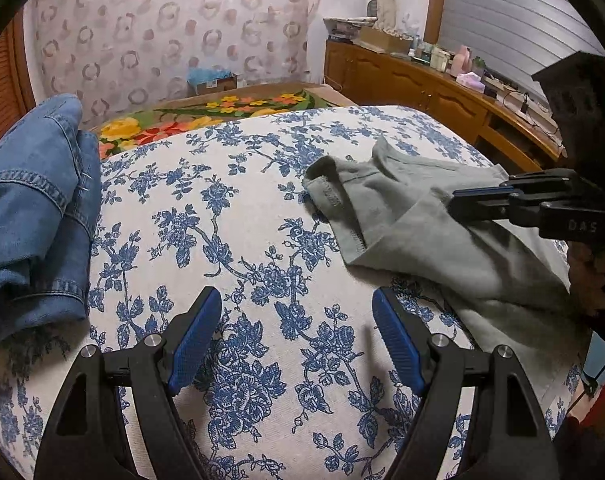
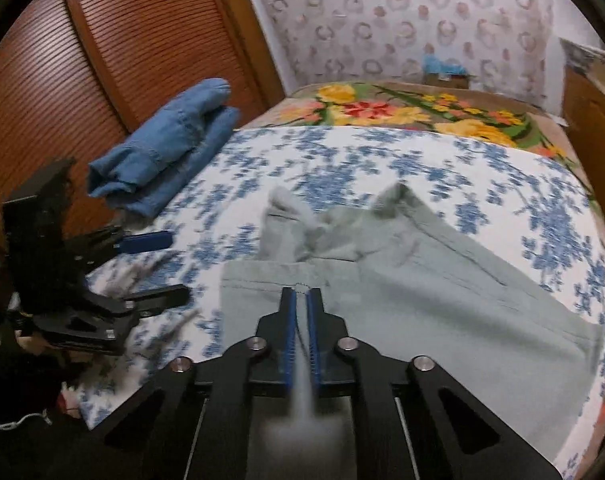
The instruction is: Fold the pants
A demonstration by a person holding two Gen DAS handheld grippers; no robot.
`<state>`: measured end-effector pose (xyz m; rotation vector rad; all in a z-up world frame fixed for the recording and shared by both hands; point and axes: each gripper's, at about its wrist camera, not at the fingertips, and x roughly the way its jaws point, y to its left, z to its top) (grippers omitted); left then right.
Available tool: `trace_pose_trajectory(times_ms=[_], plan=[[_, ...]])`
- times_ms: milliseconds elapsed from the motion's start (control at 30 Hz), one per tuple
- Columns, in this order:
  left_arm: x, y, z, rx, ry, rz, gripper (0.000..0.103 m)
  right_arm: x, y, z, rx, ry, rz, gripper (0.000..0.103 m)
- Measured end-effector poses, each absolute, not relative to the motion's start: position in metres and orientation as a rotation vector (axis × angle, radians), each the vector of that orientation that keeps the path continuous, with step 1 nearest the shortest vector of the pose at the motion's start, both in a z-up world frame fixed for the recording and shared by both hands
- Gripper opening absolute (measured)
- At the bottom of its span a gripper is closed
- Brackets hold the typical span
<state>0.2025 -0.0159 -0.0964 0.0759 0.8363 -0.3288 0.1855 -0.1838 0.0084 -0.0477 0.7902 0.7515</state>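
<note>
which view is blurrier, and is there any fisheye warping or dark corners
Right wrist view: motion-smeared, the blue floral bedspread and grey pants soft, though the right gripper shut on the fabric stays fairly crisp. Left wrist view: sharp, print and folded jeans clear, the open left gripper casting a soft shadow. Both views: bed edges bow outward, black vignette in the corners.

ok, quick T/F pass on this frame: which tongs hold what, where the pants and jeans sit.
1. The right tongs are shut on the grey pants. True.
2. The left tongs grip the pants. False: they are open over the bare floral bedspread.
3. The blue jeans lie spread flat mid-bed. False: they are bundled at the bed's edge.
4. The pants lie apart from the jeans. True.
</note>
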Motion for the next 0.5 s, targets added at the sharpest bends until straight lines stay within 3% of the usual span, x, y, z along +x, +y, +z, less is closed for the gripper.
trace_pose_trajectory(times_ms=[400, 500], plan=[[0.192, 0.005, -0.086, 0.058, 0.806, -0.281, 0.079, 0.156, -0.155, 0.005, -0.132, 0.78, 0.822, 0.004], [0.19, 0.01, -0.086, 0.05, 0.803, -0.272, 0.079, 0.153, -0.151, 0.0, -0.16, 0.787, 0.807, 0.013]])
